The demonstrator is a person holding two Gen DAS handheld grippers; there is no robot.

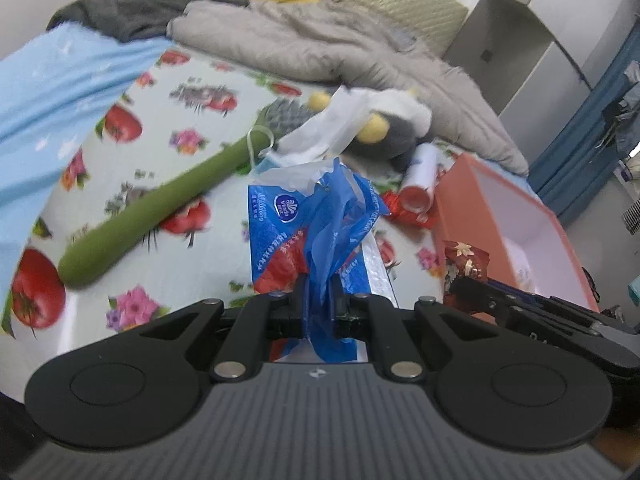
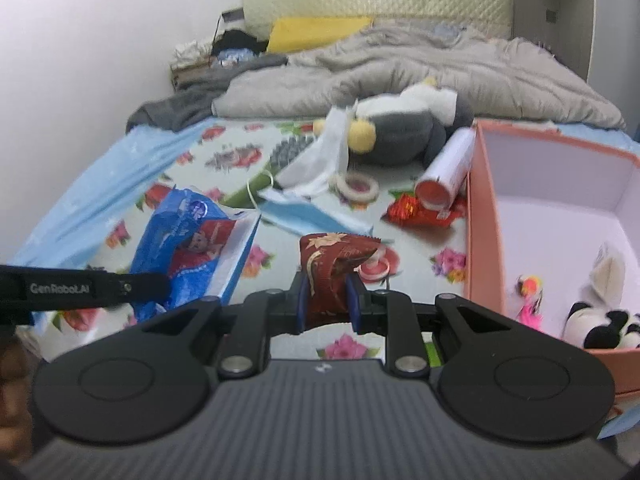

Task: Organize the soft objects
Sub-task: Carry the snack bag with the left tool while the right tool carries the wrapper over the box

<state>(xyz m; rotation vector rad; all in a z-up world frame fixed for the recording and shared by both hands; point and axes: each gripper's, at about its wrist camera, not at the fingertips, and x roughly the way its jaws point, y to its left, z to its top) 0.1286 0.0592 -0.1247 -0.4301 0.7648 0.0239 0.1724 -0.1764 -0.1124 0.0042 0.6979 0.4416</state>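
Bed with floral sheet [image 2: 280, 148], cluttered. Left gripper [image 1: 318, 296] — jaws clamped on the torn blue plastic of a tissue pack [image 1: 312, 236], which sits at the centre of the left wrist view. Right gripper [image 2: 328, 300] — jaws closed on a dark red gold-patterned pouch [image 2: 334, 268], at centre of the right wrist view. Pink box [image 2: 476, 216] at 3 o'clock, open-topped, containing a black-and-white plush [image 2: 604, 328] and a small pink toy [image 2: 530, 296]. At 12 o'clock: grey-and-white plush with yellow parts [image 2: 404, 128], partly under white tissue [image 2: 320, 152]. Nearby: green-handled brush [image 1: 160, 200], blue face mask [image 2: 308, 212], tape roll [image 2: 356, 186], white cylinder with red end [image 2: 448, 168], red foil wrapper [image 2: 416, 210]. Beyond — grey quilt [image 2: 420, 68].
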